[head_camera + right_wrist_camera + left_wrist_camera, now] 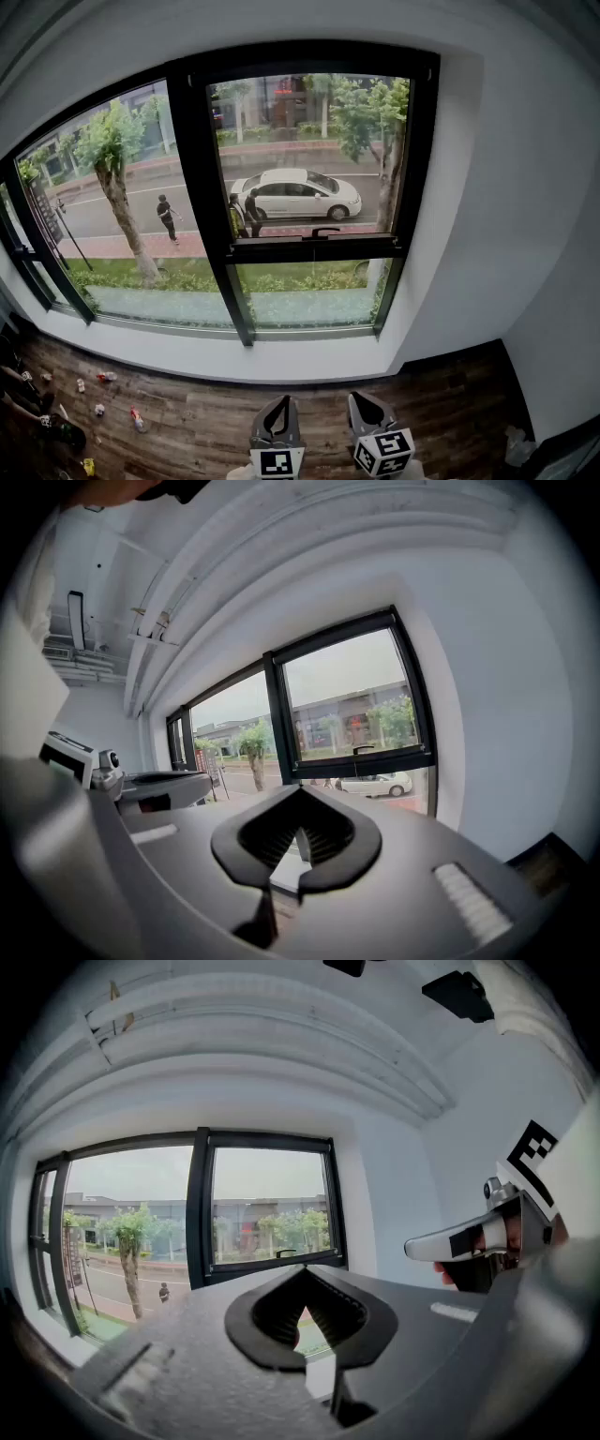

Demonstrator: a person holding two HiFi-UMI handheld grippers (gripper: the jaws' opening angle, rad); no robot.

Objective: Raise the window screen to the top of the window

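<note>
Window screen (314, 249), centre frame: probably light, stiff-railed; take its handle (325, 231). Left gripper (277, 419), right gripper (371, 412): closed, empty.

Window frame (195, 159) was black, wall (487, 187) plain white. Floor (206, 427) was dark brown wood grain. Left gripper (281, 405) and right gripper (364, 403) were dark grey, with black-square-on-white markers (277, 462). 1 white car (298, 195) outside.
</note>
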